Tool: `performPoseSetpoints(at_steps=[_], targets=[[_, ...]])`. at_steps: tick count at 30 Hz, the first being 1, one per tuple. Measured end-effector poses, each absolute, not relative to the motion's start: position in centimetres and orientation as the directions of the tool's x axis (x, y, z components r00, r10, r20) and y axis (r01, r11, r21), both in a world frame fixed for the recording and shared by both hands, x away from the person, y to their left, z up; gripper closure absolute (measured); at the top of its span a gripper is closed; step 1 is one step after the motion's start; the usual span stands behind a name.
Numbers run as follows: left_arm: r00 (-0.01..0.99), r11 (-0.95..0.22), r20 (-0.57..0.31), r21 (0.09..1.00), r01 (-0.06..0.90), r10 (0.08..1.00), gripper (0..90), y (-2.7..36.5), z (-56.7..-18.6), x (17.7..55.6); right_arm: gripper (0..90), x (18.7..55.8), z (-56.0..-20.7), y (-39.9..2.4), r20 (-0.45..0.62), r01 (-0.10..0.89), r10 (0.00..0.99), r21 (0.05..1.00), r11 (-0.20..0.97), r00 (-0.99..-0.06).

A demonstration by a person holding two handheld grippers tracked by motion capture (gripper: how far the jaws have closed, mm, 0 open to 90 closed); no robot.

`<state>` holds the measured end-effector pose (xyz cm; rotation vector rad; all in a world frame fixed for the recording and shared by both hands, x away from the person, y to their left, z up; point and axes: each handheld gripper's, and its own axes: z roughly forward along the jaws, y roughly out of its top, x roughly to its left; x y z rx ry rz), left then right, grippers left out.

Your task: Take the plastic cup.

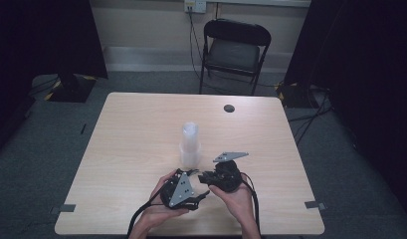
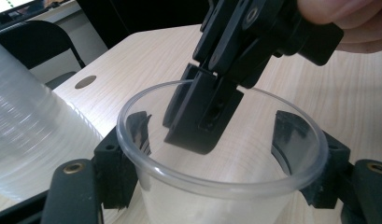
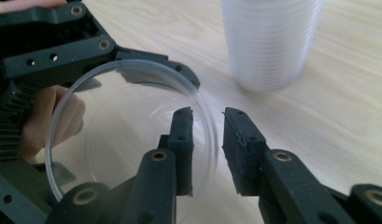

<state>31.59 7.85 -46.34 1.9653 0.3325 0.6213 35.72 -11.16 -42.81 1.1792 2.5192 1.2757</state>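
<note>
At the near edge of the table (image 1: 141, 124), just in front of the tall stack of clear cups (image 1: 189, 144), the two hands meet over a single clear plastic cup (image 2: 216, 186). The left gripper (image 2: 221, 154) has its jaws clamped on the outside of that cup, one pad on each side of the wall just under the rim. The right gripper (image 3: 207, 140) straddles the rim from the other side: one jaw sits inside the cup, the other outside, and the two stand a little apart, so the thin wall runs through the gap without being pinched.

The step in hand looks like a handover or a release of one cup separated from the stack, with the left gripper carrying it and the right one loose around the rim. If the right gripper is to take it, the next move calls for closing gently on the wall, since the plastic is thin and will buckle under force; the left jaws should let go only once that pinch holds. If instead the right one is leaving, it needs to lift clear of the rim without tipping the cup
</note>
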Motion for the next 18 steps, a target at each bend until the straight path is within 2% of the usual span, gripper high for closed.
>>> performPoseSetpoints(at_steps=[5, 7, 12, 18], targets=[[0.826, -0.435, 0.25, 0.9, -0.006, 0.505, 27.8, 8.1, -46.3, 31.7, 62.9, 35.5, -42.8, -11.2, 0.235, 0.59, 0.682, 0.729, 0.348, -0.692], [0.825, -0.403, 0.218, 0.915, 0.013, 0.521, 27.8, 8.3, -46.3, 31.7, 62.7, 35.3, -42.8, -11.3, 0.238, 0.575, 0.672, 0.746, 0.336, -0.701], [0.811, -0.401, 0.215, 0.916, 0.026, 0.544, 27.7, 8.8, -46.2, 31.9, 59.4, 35.2, -42.5, -11.5, 0.241, 0.548, 0.672, 0.785, 0.289, -0.7], [0.803, -0.358, 0.169, 0.932, 0.059, 0.572, 27.7, 9.4, -46.0, 32.3, 57.2, 34.8, -42.1, -12.2, 0.239, 0.513, 0.673, 0.824, 0.24, -0.7]])
